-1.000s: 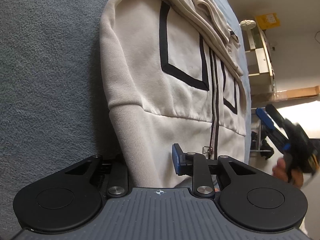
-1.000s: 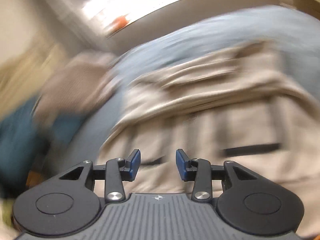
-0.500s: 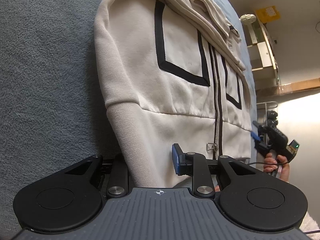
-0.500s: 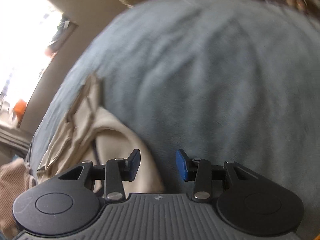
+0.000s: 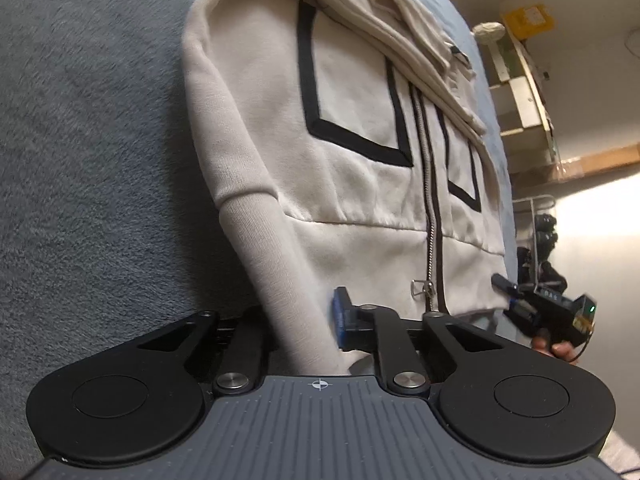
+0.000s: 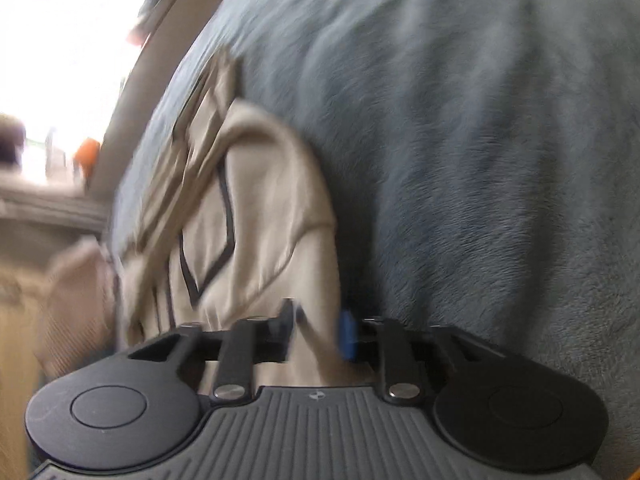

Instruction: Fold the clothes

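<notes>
A cream zip hoodie (image 5: pixel 360 120) with black trim lies flat on a grey-blue blanket (image 5: pixel 80 160), sleeves folded across its upper part. My left gripper (image 5: pixel 300 320) is shut on the ribbed hem at the hoodie's near corner; the fabric hides its left finger. Across the hem, my right gripper (image 5: pixel 508 292) sits at the other corner, held by a hand (image 5: pixel 552 346). In the blurred right wrist view, the hoodie (image 6: pixel 260 200) runs down between the fingers, and the right gripper (image 6: pixel 316 324) is shut on its hem.
The blanket (image 6: pixel 480 120) spreads wide on both sides of the hoodie. Beyond its far edge stand a shelf unit (image 5: pixel 520 92) and black equipment (image 5: pixel 544 240). A tan ribbed cloth (image 6: pixel 76 280) lies by the hoodie, under a bright window (image 6: pixel 60 40).
The right gripper swung from over the hoodie to the hem's far corner, and its fingers closed in on the fabric. The left gripper kept its hold and hardly moved.
</notes>
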Tool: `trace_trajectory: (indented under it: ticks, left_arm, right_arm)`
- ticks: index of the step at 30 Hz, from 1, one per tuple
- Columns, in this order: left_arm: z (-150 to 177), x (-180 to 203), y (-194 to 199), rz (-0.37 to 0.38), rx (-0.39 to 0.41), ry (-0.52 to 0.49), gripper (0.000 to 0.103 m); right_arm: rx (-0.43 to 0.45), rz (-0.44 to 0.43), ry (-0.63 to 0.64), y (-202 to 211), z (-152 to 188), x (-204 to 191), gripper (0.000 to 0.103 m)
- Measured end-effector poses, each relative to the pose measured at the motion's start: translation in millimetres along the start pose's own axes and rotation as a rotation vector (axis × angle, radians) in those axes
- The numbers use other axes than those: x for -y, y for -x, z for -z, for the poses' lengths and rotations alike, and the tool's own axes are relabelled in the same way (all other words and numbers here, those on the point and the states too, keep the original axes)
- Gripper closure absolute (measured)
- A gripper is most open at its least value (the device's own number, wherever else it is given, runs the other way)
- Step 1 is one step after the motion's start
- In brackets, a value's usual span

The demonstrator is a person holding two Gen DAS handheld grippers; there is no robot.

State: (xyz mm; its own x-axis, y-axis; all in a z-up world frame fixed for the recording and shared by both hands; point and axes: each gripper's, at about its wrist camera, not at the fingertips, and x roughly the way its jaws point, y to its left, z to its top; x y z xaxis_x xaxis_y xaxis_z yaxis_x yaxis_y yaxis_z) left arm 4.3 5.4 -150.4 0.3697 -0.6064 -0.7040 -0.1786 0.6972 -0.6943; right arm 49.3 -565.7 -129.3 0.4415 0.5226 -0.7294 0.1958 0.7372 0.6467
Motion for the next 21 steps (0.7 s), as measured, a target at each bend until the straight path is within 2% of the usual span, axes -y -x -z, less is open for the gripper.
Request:
trace_trajectory:
  ticks: [2,11,14,21]
  left_arm:
    - [-0.8,4.3,5.1,0.015,0.011,-0.027,0.098]
    - [-23.4,30.3,40.1,0.096,0.118,-0.096,0.100]
    - [-43.6,42.2,49.2,0.104,0.142,-0.119,0.100]
    - [-111.2,68.4,60.9,0.100,0.218,-0.166,0.100]
  right_arm:
    - [0.030,-0.006,0.047,6.6,0.6,-11.7,0.098]
    - [0.184,-0.138,0.155,30.7,-30.4,-73.0,0.098]
    - [0.221,-0.174,0.181,32.2,-45.8,-93.4,0.098]
    - [0.264,-0.201,0.243,15.3,-97.0,-152.8,0.098]
